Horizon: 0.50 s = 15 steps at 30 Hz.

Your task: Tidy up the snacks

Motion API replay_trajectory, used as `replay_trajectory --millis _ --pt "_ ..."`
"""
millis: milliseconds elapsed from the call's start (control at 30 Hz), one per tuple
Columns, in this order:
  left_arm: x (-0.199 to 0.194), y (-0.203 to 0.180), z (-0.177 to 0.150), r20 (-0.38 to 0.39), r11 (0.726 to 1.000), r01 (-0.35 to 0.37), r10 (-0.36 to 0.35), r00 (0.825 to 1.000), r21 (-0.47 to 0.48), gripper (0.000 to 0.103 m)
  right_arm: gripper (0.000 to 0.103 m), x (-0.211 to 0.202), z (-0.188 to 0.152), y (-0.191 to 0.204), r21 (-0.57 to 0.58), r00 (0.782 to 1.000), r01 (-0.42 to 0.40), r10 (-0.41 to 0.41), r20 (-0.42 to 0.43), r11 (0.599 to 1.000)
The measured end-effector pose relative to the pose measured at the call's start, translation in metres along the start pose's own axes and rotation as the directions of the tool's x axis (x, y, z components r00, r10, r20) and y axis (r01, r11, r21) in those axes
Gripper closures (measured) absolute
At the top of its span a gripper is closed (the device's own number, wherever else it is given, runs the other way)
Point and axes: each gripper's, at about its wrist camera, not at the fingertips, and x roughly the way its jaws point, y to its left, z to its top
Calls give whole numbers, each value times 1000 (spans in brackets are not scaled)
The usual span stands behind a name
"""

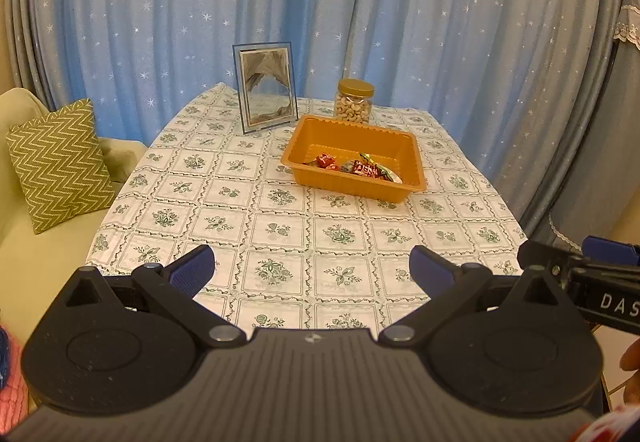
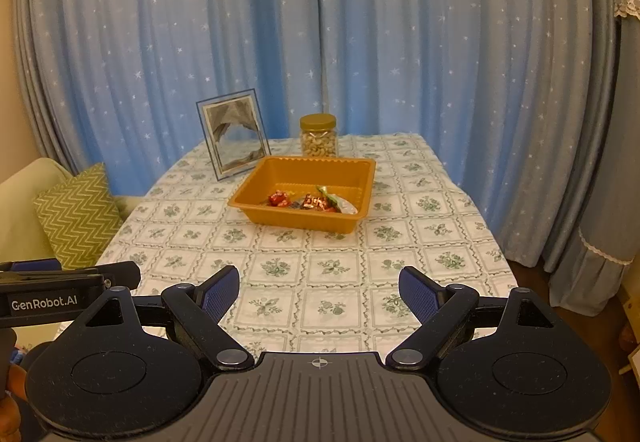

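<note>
I am holding the left tool [image 1: 311, 267] and right tool [image 2: 319, 288] wide and empty over the tabletop's near edge; wrapped candies [image 1: 362, 167] are lying in the orange plastic tray [image 1: 394, 134] toward the far edge.

Both wrist views look forward and downward from the table's [image 1: 280, 226] near edge, sharing the orange tray [image 2: 344, 166] toward twelve o'clock.

My table [image 1: 280, 226] wears a white cloth with green floral squares. Orange tray [image 1: 404, 190] sits toward the far edge, wrapped snacks [image 1: 362, 167] inside. Nut jar [image 1: 354, 101] just behind it at the far edge; picture frame [image 1: 265, 87] near the far-left corner.
</note>
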Motion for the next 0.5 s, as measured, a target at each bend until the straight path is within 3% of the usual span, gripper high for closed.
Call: replay_trajectory --millis 500 --pt "1 1 -3 -2 1000 10 -10 1000 -5 0 16 1 -4 1 -3 1000 1 -1 -9 1000"
